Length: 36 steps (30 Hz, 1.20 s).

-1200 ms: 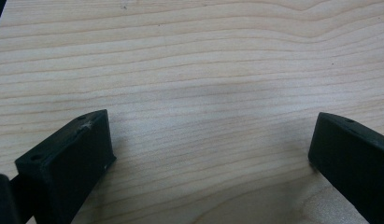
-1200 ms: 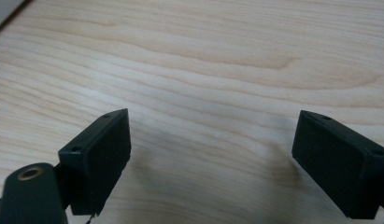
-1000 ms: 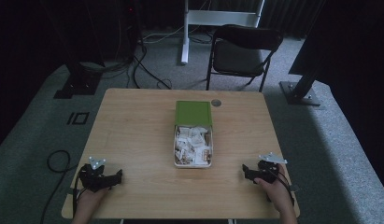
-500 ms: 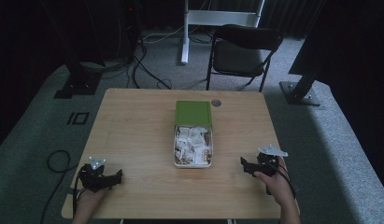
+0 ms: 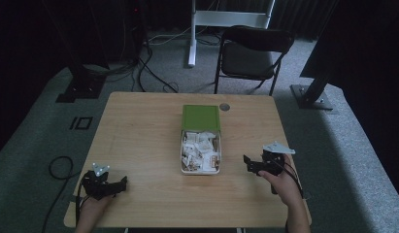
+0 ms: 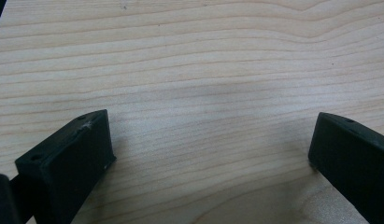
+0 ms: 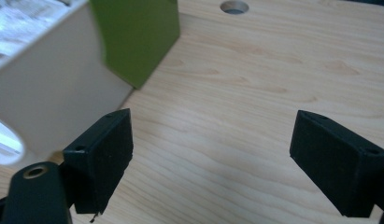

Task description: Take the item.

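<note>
Left gripper [image 5: 120, 183]: It is held by a hand near the front left corner of the table [image 5: 139, 126]. It sits low over the wood.
Left fingers [image 6: 70, 156]: They are spread wide apart. Nothing is held between them, and bare wood is seen in the gap.
Right gripper [image 5: 247, 161]: It is held by a hand near the front right corner of the table, just beside the box [image 5: 201, 145]. It is pointed at the box's right side.
Right fingers [image 7: 103, 149]: They are spread wide apart. Nothing is held. In the right gripper view one finger is seen close to the pale box wall, but whether it touches cannot be told.
Box: It is placed in the middle of the table, long side running from front to back. Its far part is covered by a green lid [image 5: 201, 118]. Its near part is open, and small white packets [image 5: 199, 148] are seen inside.
Hole [image 5: 224, 106]: A small round hole is seen in the table near the back edge, just right of the green lid.
</note>
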Motion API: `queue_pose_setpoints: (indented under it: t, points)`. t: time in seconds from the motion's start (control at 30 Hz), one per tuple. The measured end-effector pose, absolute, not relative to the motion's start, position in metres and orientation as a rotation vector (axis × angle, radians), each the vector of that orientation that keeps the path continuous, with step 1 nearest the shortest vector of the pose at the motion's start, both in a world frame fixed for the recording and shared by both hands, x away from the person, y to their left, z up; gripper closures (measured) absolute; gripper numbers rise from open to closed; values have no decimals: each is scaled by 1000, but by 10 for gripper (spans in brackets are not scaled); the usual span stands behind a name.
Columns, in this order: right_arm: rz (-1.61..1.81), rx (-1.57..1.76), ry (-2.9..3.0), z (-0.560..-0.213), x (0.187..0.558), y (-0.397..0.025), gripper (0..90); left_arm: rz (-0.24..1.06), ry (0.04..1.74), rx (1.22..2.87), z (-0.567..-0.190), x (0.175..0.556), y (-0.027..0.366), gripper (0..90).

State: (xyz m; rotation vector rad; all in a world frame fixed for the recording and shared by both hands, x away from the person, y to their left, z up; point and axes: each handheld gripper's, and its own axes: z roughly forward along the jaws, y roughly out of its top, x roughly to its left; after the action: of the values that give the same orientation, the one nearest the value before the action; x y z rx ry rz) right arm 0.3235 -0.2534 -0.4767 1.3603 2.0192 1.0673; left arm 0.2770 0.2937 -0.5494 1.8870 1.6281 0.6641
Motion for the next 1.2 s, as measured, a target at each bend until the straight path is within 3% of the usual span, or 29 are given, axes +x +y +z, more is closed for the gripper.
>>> queue_pose_setpoints:
  t: [1.2]
  points:
    - [1254,1118,2151,-436,328,-164,135,664,1629,1887,-549,277,294,6]
